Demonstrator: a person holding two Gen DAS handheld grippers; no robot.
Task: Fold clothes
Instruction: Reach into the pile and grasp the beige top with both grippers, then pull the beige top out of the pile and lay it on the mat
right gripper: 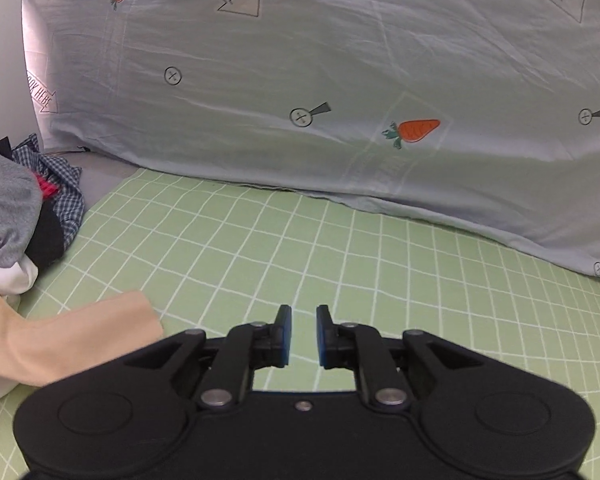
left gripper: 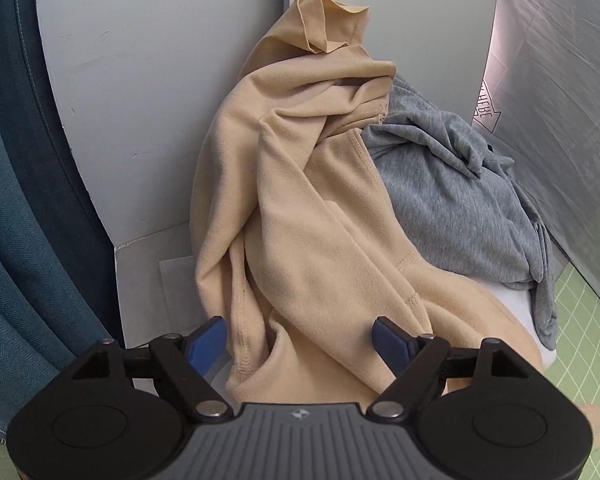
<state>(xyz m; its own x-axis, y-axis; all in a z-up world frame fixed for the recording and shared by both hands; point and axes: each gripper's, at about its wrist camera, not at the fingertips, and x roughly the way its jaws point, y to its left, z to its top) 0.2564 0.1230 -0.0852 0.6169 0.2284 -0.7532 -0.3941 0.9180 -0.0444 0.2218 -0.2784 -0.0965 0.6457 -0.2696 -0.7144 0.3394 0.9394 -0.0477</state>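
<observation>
A crumpled beige fleece garment [left gripper: 300,216] lies heaped on a pile of clothes against a white wall. My left gripper [left gripper: 300,338] is open, its blue pads [left gripper: 208,340] spread to either side of the garment's lower folds, gripping nothing. A grey garment [left gripper: 460,200] lies to the right of the beige one. In the right wrist view a beige sleeve end [right gripper: 80,336] lies flat on the green checked sheet [right gripper: 340,248]. My right gripper [right gripper: 303,338] hovers over the sheet to the right of the sleeve, its jaws narrowly apart and empty.
The pile at the left holds a grey piece [right gripper: 8,208], a blue checked shirt [right gripper: 66,188], dark cloth and white cloth [right gripper: 12,276]. A pale blue carrot-print duvet [right gripper: 340,80] lies behind the sheet. A teal curtain [left gripper: 16,200] hangs left of the white wall [left gripper: 140,80].
</observation>
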